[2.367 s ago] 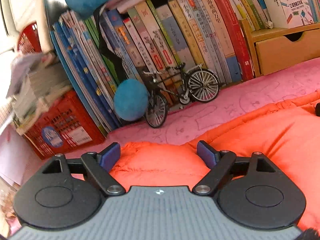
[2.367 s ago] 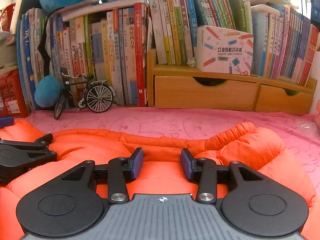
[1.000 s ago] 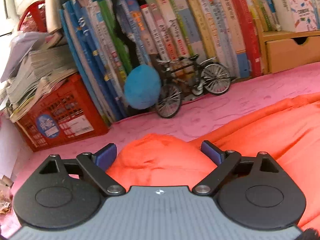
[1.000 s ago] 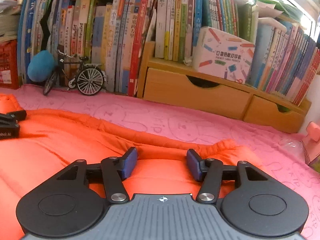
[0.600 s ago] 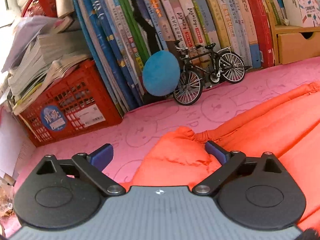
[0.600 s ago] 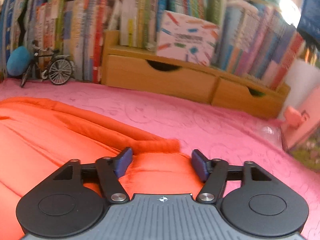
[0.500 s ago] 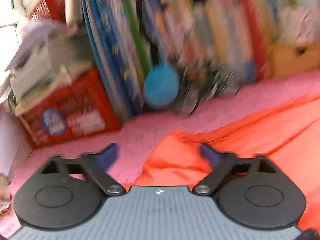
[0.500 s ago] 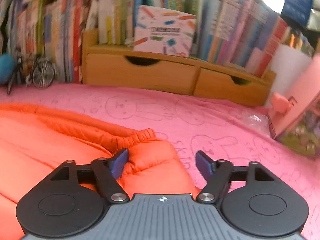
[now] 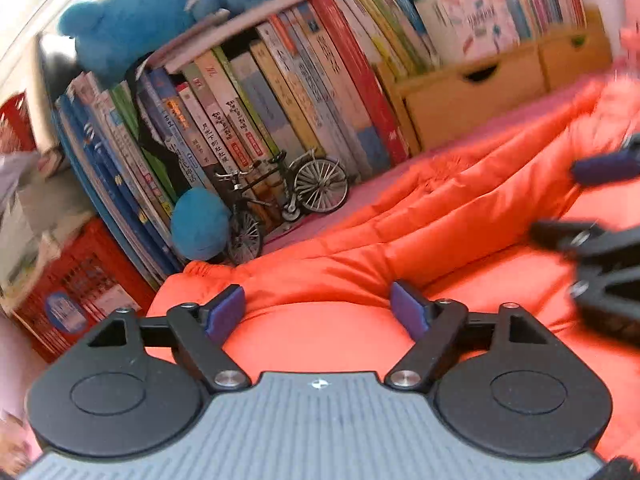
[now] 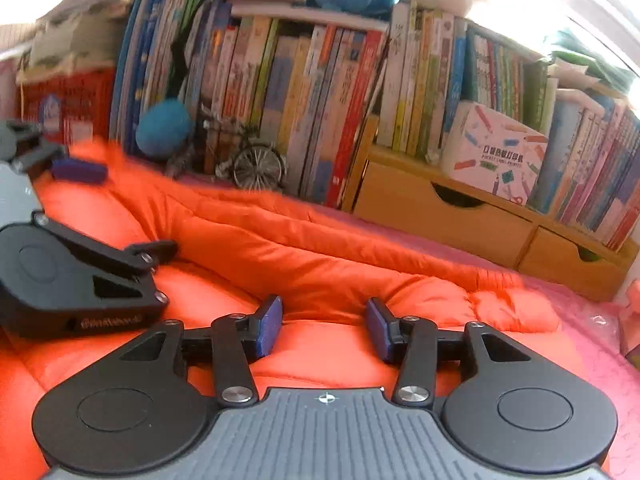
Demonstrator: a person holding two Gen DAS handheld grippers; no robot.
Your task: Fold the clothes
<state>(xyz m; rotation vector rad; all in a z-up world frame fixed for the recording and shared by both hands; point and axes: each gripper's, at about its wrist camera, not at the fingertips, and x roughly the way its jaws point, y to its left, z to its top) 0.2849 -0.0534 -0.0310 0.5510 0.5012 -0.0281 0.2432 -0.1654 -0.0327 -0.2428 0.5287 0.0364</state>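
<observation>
An orange puffy jacket [image 9: 440,216] [image 10: 320,264] lies spread on the pink cloth, with a long padded ridge running across it. My left gripper [image 9: 316,312] is open just above the jacket's left part, a bulge of fabric between its blue pads, and an elastic cuff [image 9: 200,270] shows ahead of it. My right gripper [image 10: 324,328] is open over the jacket's right part, with orange fabric between its fingers too. Each gripper shows in the other's view: the right gripper [image 9: 580,204] at the right edge, the left gripper [image 10: 120,208] at the left.
A row of upright books [image 10: 320,92] lines the back, with a model bicycle [image 9: 280,200] and a blue ball [image 9: 200,224] in front. A red crate [image 9: 72,292] stands at the left, wooden drawers [image 10: 440,216] at the right. Pink cloth [image 10: 600,340] shows beside the jacket.
Both grippers have come in from the jacket's outer ends toward its middle and now lie close together. The views have tilted, and the jacket's ridge now reaches nearer the books.
</observation>
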